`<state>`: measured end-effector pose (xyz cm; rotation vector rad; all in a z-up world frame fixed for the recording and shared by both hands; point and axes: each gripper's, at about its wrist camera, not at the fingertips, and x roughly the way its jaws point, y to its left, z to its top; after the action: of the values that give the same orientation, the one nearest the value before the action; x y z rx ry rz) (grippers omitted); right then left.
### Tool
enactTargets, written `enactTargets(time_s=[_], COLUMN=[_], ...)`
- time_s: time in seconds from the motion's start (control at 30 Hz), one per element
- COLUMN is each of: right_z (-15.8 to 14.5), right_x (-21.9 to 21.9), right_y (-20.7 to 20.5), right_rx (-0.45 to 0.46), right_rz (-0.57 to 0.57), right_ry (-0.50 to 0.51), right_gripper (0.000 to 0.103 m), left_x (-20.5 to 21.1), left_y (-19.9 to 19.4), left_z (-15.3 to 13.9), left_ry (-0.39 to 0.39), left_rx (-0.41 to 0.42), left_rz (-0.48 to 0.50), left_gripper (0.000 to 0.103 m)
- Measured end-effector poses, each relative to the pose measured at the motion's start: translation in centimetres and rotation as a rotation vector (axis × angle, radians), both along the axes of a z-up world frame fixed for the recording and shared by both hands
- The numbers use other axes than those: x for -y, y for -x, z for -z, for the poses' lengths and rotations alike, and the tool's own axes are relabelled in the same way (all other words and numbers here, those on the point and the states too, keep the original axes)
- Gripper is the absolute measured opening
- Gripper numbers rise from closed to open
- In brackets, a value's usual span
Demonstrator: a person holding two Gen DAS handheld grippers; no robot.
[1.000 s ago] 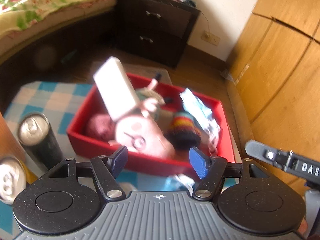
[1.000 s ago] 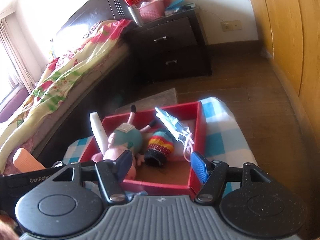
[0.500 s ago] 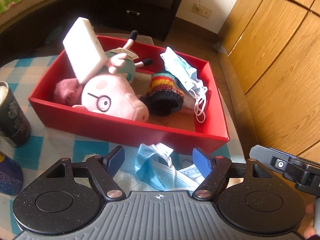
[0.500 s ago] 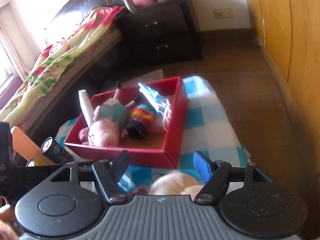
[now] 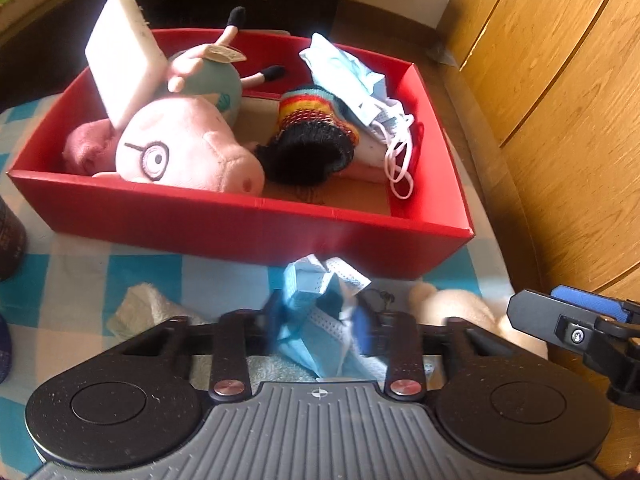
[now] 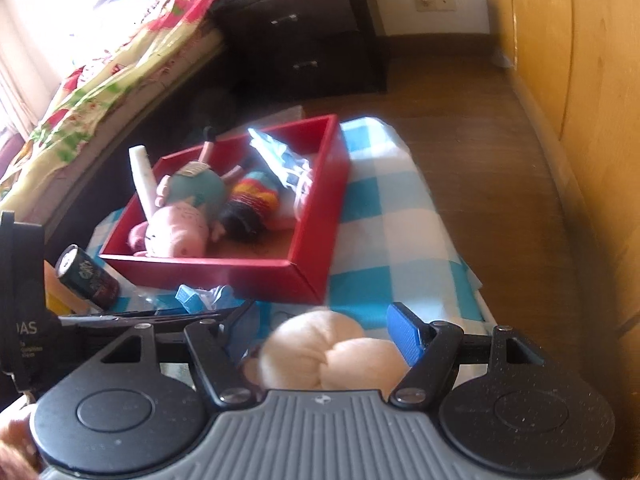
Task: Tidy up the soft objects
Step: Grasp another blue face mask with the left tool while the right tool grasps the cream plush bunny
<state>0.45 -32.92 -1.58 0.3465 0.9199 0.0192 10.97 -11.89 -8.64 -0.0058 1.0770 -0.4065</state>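
Two grippers hover before a red box [image 5: 256, 224] of soft toys. Left gripper [image 5: 316, 320] has just been closing on a blue mask [image 5: 316, 312] lying on the checked cloth [image 5: 140, 276]. Right gripper [image 6: 320, 332] straddles a cream plush [image 6: 320, 352], jaws apart

Both wrist views downward, sharing red box [image 5: 256, 220]

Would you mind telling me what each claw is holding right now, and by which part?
The left claw has just closed on the crumpled blue face mask, gripping its bunched middle. The right claw holds nothing.
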Motion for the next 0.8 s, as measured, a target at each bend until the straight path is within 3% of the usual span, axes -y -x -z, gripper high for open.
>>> enactTargets(time_s=[0.03,0.3,0.53,0.8], right_z=[0.1,1.2,1.9,3.4], right_x=[0.0,-1.0,-2.5,-3.3], right_y=[0.0,-0.9,-1.4,-2.0], right_rx=[-0.008,-0.067,-0.089,-0.133], right_rz=[-0.001,-0.044,-0.075,-0.108], right_ry=[0.007,0.039,0.082,0.116], right_gripper=[0.049,0.049,0.059,0.063], left_x=[-0.1,-0.5,-1.4,-2.2], left_y=[0.1,1.5,2.4,2.8], left_z=[-0.1,-2.5,-3.9,-5.0], left_ry=[-0.001,-0.089,-0.122,-0.129], left_rx=[0.003,0.114,0.179,0.220], left_rz=[-0.003,0.009,0.015,0.010], left_gripper=[0.026,0.018,0.017,0.016])
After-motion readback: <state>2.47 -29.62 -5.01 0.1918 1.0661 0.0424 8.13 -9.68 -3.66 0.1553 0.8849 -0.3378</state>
